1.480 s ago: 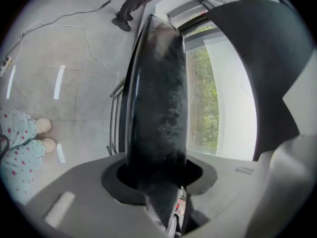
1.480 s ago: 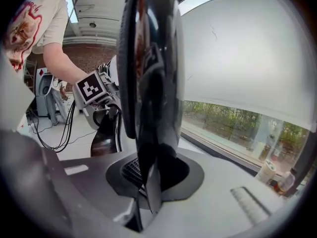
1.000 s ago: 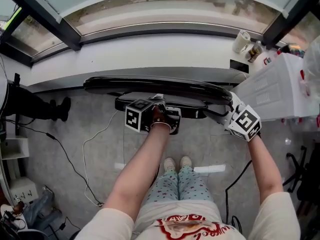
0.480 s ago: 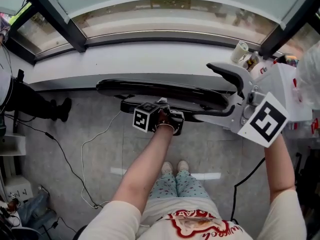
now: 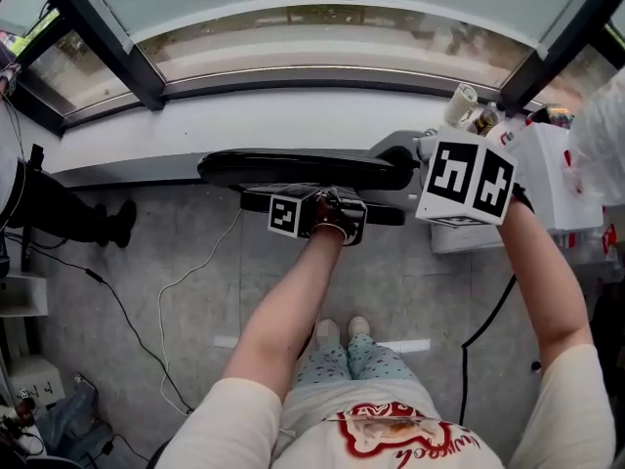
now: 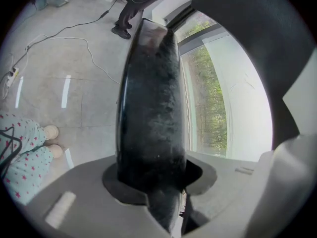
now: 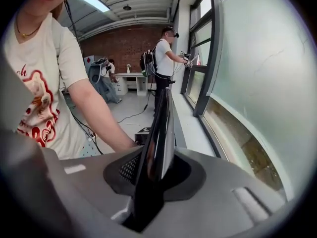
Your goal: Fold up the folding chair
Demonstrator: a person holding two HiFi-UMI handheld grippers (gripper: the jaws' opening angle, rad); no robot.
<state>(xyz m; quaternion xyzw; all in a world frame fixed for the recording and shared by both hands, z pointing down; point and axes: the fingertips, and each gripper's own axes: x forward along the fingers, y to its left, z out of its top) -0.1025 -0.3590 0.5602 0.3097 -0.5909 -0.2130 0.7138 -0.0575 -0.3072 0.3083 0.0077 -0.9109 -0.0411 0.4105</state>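
A person stands facing a white window ledge [image 5: 293,115] with a black folding chair [image 5: 293,169] stretched along the foot of it, its panels drawn close together and running parallel to the ledge. The left gripper [image 5: 327,203], on the side of the chair away from the ledge, is clenched on a thick, glossy black panel that fills the gap between its jaws. The right gripper [image 5: 408,156] sits at the chair's right end, level with the ledge's front edge. Its jaws have just been closing, and the thin edge of a black chair panel is now pinched between them. Its marker cube is turned up toward the head camera.

On the grey floor [image 5: 146,360] below the ledge, a pale cable [image 5: 186,281] loops away to the left of the person's shoes [image 5: 344,330]. A white bin [image 5: 552,179] stands against the right end of the ledge, just beyond the right gripper. Far along the ledge, a second person [image 7: 162,66] with a backpack stands at the window.
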